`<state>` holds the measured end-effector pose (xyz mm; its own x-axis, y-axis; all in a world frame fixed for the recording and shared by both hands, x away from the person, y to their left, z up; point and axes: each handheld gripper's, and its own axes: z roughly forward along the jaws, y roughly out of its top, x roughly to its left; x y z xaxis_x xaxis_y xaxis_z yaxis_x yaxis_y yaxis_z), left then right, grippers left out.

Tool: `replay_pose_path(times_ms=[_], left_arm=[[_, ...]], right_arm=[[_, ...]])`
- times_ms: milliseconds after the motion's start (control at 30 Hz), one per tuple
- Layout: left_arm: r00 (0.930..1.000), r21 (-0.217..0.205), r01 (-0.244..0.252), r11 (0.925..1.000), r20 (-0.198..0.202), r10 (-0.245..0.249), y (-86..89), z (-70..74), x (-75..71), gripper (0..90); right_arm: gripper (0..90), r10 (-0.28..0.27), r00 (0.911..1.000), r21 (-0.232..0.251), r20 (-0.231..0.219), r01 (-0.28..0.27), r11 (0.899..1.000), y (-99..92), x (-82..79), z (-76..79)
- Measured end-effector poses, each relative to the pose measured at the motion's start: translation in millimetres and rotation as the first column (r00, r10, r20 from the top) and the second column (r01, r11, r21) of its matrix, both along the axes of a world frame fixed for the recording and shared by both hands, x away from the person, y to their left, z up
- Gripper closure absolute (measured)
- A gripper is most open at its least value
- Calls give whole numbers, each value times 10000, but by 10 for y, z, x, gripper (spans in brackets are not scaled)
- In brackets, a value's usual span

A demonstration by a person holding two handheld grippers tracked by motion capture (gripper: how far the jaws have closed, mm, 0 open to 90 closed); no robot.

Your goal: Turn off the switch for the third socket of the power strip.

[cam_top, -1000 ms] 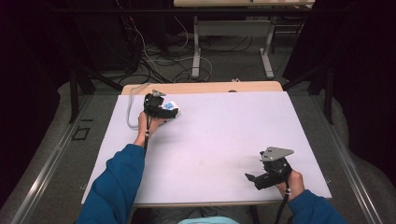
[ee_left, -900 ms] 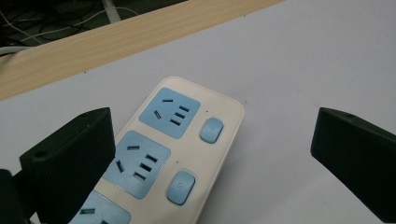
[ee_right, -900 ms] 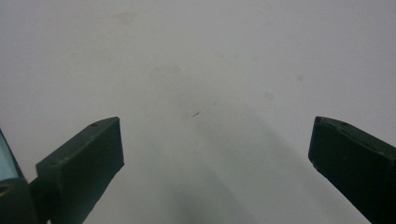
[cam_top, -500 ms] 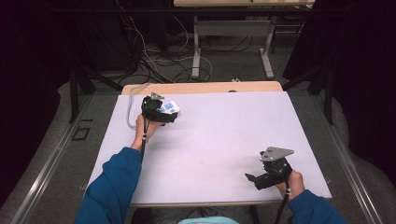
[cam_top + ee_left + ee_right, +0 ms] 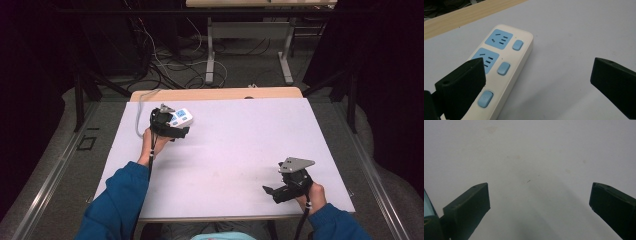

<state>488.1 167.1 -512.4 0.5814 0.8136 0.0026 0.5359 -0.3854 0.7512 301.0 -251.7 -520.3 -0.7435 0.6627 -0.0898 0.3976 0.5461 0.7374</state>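
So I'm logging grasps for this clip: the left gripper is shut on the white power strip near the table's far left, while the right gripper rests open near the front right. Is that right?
Not quite: the left gripper is open, not shut on the power strip. The left gripper view shows its jaws spread wide, one above the strip and the other over bare table. The rest holds: the right gripper is open near the front right.

High view overlooks table (image 5: pixel 240 145); gripper views close, down; shared: white tabletop
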Motion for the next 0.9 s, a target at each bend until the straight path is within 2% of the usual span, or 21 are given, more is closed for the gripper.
replay_pose_path(times_ms=[167, 433, 467, 667, 900], left_arm=[[9996, 89, 260, 9996, 87, -261, 8, 15, -128, 0], [9990, 47, 395, 9992, 195, -396, 69, 66, -360, 0], [9991, 79, 403, 9992, 130, -404, 76, 73, -400, 0], [9974, 149, 655, 9977, 300, -659, 99, 77, -628, 0], [9955, 45, 824, 9966, 457, -826, 143, 89, -870, 0]], right_arm=[[25, 11, 10000, -7, 16, -11, 10000, 0, -1, 0], [25, -28, 9999, 65, 120, 27, 10000, 4, -1, -5], [25, -2, 9999, 57, 115, 1, 10000, 1, -1, -4], [25, -13, 9999, 62, 130, 12, 10000, 0, -1, -3], [24, -69, 9999, 85, 85, 68, 9999, 2, -5, -3]])
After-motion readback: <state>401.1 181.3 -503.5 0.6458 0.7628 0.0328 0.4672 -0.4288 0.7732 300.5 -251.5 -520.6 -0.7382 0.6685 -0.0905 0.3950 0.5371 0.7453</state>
